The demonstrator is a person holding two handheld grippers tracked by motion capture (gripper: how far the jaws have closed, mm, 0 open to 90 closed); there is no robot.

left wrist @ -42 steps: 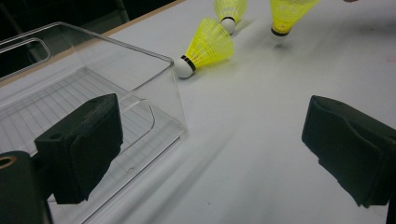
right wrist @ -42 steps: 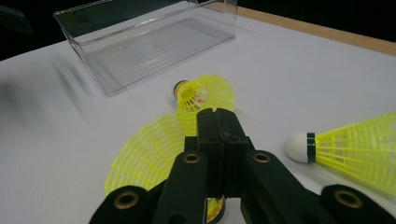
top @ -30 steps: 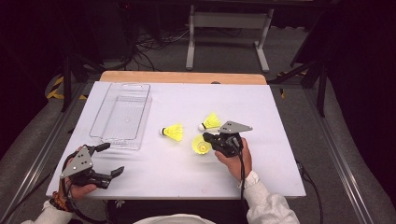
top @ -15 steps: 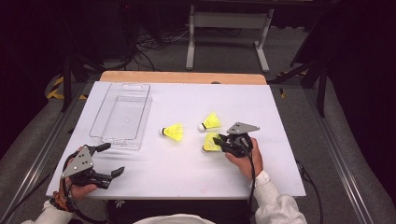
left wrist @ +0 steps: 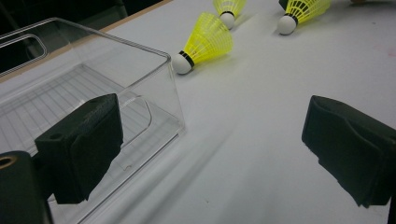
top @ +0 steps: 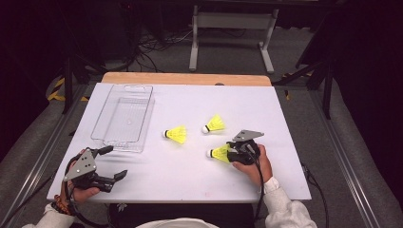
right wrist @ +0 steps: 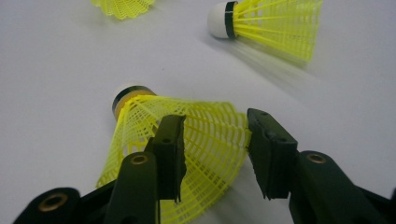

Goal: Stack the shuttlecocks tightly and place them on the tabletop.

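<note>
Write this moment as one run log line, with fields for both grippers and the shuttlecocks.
right gripper: jaws just opening, nearest shuttlecock between them | left gripper: open, holds nothing | clear tray: holds nothing

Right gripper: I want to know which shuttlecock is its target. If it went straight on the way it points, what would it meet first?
The right gripper would first meet the nearest yellow mesh shuttlecock, whose skirt lies just ahead, seemingly partly between its spread fingers.

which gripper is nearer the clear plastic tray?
Left. The left gripper sits just off the clear plastic tray's near corner; the right gripper is across the table, at a yellow shuttlecock.
</note>
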